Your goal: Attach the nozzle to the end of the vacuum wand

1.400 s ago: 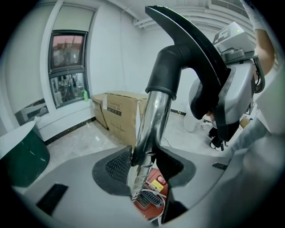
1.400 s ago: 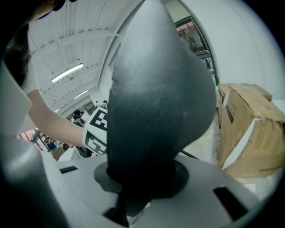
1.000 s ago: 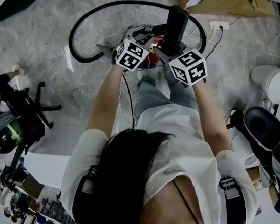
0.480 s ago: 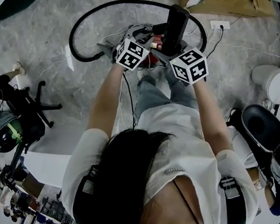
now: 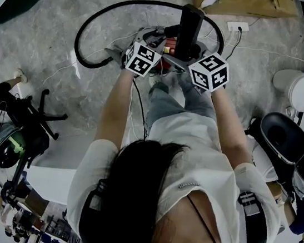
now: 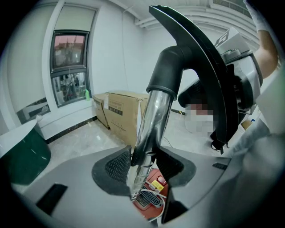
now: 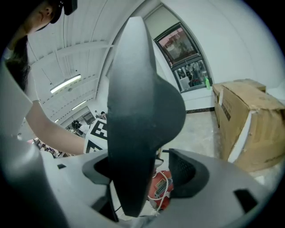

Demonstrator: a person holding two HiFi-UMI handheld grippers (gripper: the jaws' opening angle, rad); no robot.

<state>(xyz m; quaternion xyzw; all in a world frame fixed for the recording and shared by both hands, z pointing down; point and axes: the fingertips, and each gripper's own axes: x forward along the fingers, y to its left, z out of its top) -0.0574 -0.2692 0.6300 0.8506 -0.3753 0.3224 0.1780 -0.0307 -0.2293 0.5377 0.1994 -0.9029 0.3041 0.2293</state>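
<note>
The chrome metal vacuum wand [image 6: 153, 120] is clamped in the left gripper [image 6: 144, 164]. The black plastic nozzle [image 7: 133, 124], apparently seated, is left loose between the just-opened jaws of the right gripper [image 7: 149, 173]. A seating check is required next.

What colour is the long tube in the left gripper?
Shiny silver metal. The wand shows best in the left gripper view.

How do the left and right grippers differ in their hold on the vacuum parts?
The left gripper is clamped on the shiny metal wand; the right gripper has just been opening its jaws, with the black nozzle between them and one pad clear of it. The left gripper's jaws stand narrower than the right gripper's. Both sit above the red vacuum body.
</note>
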